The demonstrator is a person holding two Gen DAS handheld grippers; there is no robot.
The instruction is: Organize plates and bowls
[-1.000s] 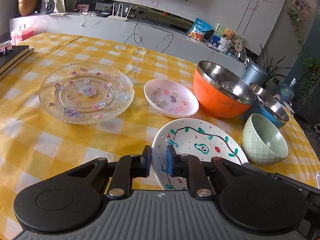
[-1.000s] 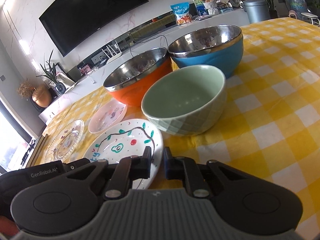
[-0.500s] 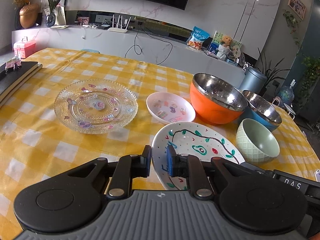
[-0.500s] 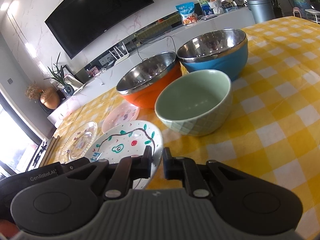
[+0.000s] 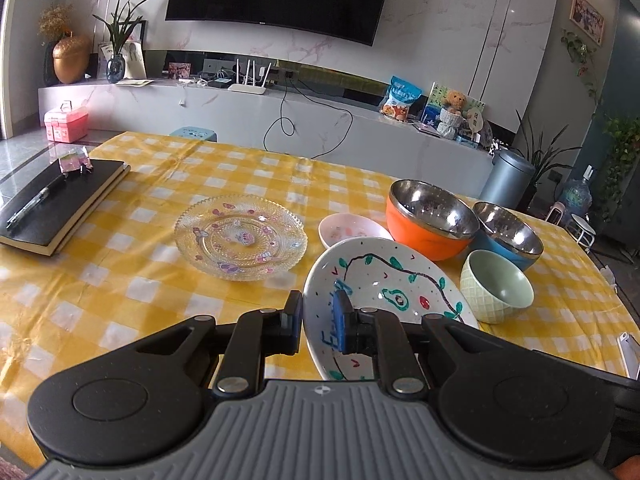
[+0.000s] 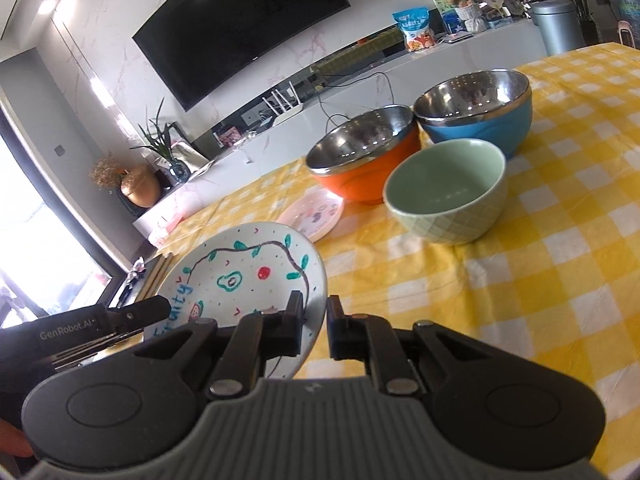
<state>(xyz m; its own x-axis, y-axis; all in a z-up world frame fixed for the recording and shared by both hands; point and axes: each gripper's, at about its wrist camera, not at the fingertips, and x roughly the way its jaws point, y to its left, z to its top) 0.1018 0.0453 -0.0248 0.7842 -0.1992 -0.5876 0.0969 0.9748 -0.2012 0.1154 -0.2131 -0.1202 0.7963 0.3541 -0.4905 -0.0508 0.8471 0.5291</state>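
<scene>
A white plate (image 5: 392, 280) painted with a green vine and an avocado hangs tilted above the yellow checked table (image 5: 120, 300). My left gripper (image 5: 318, 316) is shut on its left rim. The plate (image 6: 248, 272) shows in the right wrist view too, where my right gripper (image 6: 314, 316) is shut on its near right rim. Beyond it stand a clear glass plate (image 5: 240, 238), a small pink plate (image 5: 348, 230), an orange steel-lined bowl (image 5: 420, 240), a blue steel-lined bowl (image 5: 500, 250) and a pale green bowl (image 5: 496, 288).
A black notebook (image 5: 60, 204) with a pen on it lies at the table's far left. A white object (image 5: 626, 354) sits at the right edge. A low cabinet with a router, a snack bag and a vase runs behind the table.
Both grippers have risen and drawn back with the painted plate. It has come up off the cloth and now tilts, while the bowls and other plates stay put.
</scene>
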